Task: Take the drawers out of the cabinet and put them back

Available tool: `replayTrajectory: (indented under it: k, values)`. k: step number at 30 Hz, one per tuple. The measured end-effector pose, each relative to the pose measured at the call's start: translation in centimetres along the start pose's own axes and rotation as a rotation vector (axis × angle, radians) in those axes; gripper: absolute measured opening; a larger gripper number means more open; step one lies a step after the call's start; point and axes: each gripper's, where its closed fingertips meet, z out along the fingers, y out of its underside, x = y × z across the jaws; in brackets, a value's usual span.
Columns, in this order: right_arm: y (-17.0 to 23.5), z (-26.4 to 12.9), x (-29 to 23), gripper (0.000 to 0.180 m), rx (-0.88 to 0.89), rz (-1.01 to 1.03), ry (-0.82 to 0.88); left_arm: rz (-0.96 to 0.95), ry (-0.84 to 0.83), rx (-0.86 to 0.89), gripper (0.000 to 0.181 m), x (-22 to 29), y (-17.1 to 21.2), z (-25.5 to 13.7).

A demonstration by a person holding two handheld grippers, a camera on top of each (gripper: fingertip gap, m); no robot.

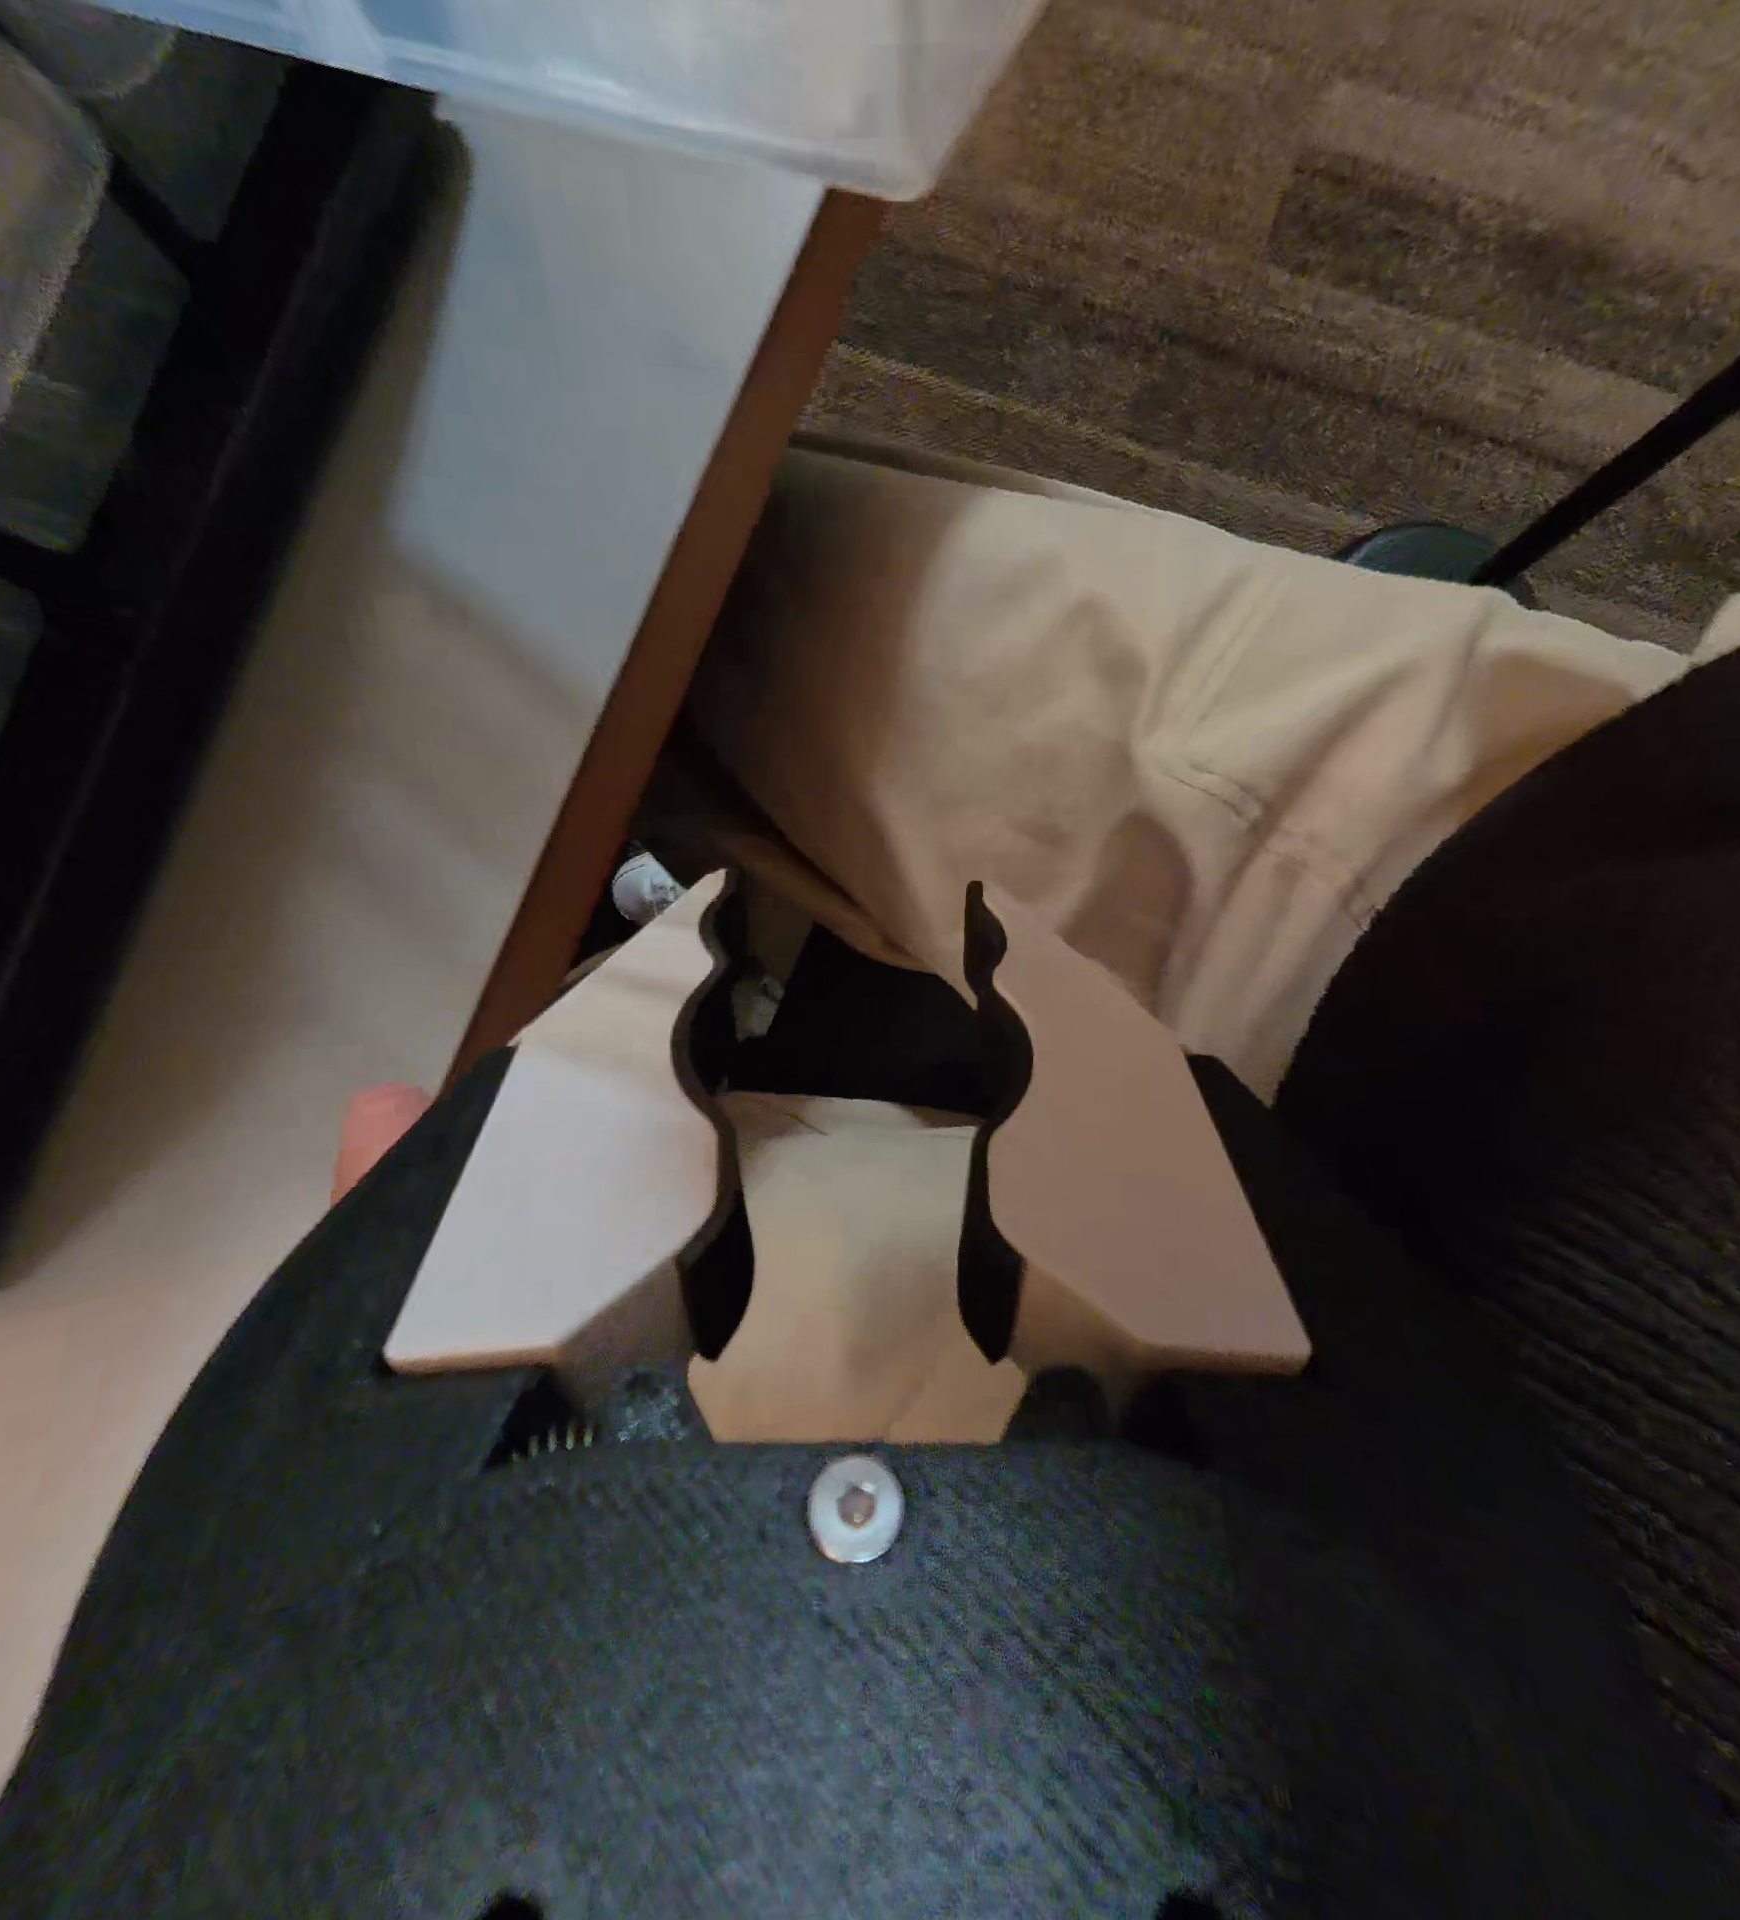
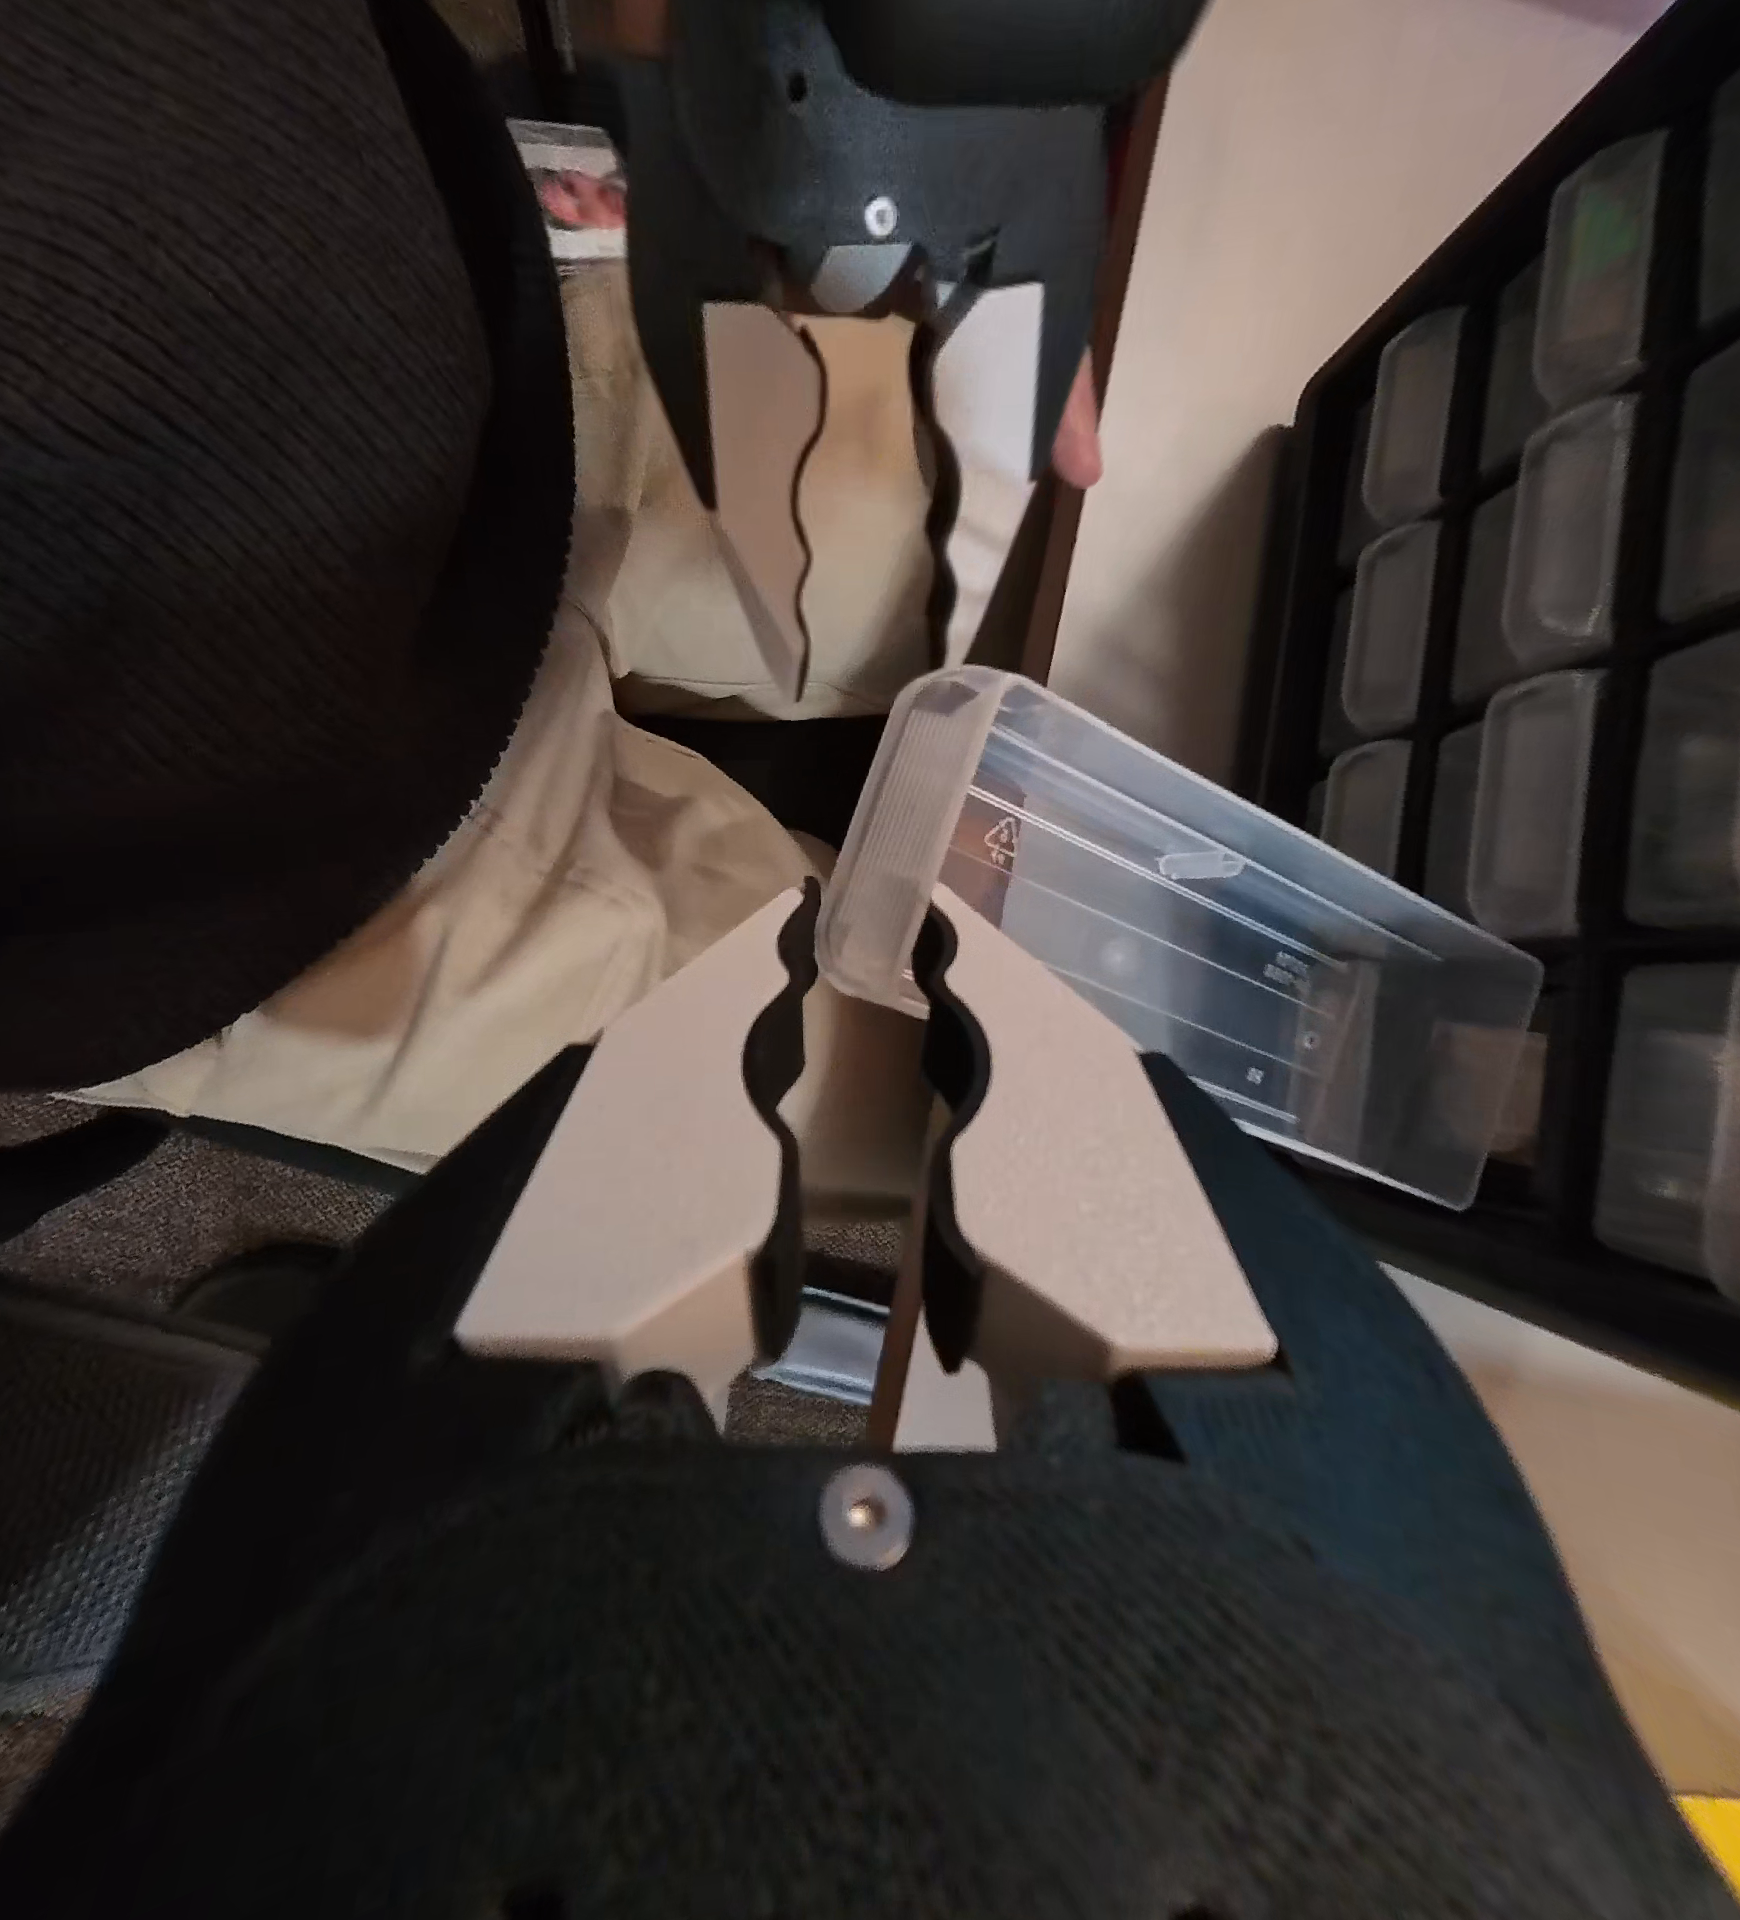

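While the clear plastic drawer (image 2: 1188, 966) hangs tilted just in front of the black cabinet (image 2: 1624, 727), clear of its slot, my right gripper (image 2: 871, 935) pinches it by the frosted front pull. It looks light, stiff and slick, apparently empty; that ridged pull seems the surest hold. My left gripper (image 1: 845, 904) hangs empty, fingers parted, off the table edge (image 1: 679, 644).

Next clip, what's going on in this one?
A person holds a gripper in each hand. The right gripper has its jaws shut on the frosted front end of a clear plastic drawer, which is out of the black multi-drawer cabinet and tilted in the air beside it. The left gripper is open and empty, off the table's brown edge, over the person's beige trousers.
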Motion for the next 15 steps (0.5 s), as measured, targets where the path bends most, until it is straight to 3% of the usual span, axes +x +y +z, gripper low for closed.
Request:
replayTrajectory:
  k: [15]
  values:
    - [1.9,0.9,1.6,0.016,-0.096,-0.074,0.069,-0.057,-0.103,-0.115,0.04,-3.2,1.6,0.5]
